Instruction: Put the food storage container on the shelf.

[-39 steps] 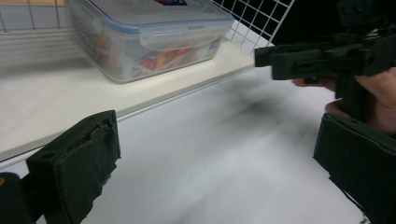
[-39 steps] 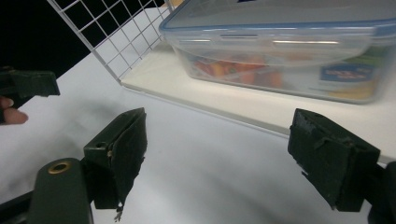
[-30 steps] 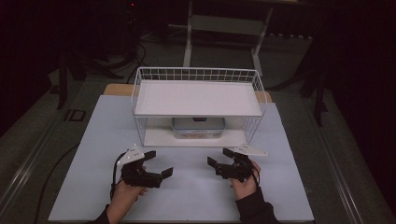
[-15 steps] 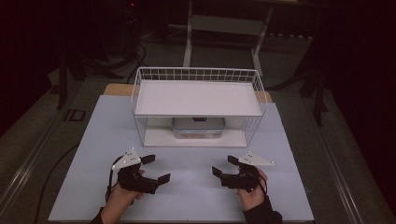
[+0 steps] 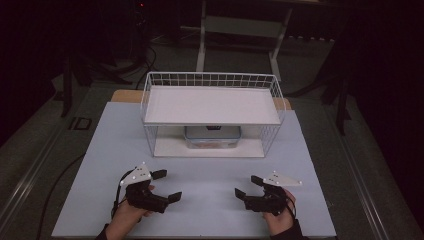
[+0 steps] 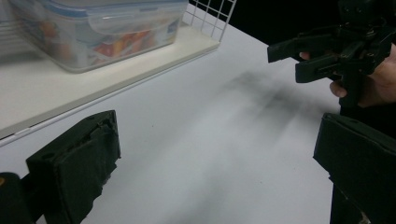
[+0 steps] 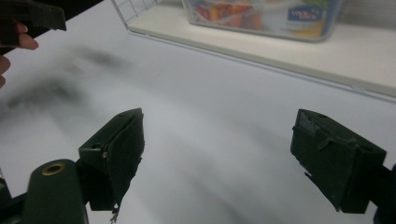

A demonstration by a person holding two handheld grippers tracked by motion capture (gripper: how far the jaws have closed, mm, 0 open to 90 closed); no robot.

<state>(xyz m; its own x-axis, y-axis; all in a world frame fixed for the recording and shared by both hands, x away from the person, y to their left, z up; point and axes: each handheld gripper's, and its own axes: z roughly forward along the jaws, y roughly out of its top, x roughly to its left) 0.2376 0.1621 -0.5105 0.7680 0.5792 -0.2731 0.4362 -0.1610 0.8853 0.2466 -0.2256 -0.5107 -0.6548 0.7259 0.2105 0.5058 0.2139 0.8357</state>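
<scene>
Writing: label on the box lid too blurred to read | Count: one clear plastic box (image 5: 212, 137) of colourful items, on the lower shelf of one white wire rack (image 5: 210, 80) | Claws: left claw (image 5: 169, 186) and right claw (image 5: 247, 186) both open, empty, low over the white worktop (image 5: 205, 170), well apart from the box.

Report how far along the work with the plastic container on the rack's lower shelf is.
Done: nothing visibly; the lidded plastic container sits on the wire rack's lower shelf, untouched. In hand: nothing; the left gripper and right gripper are both open above the white table, well short of the rack. Left: probably everything, starting with reaching in for the container.
</scene>
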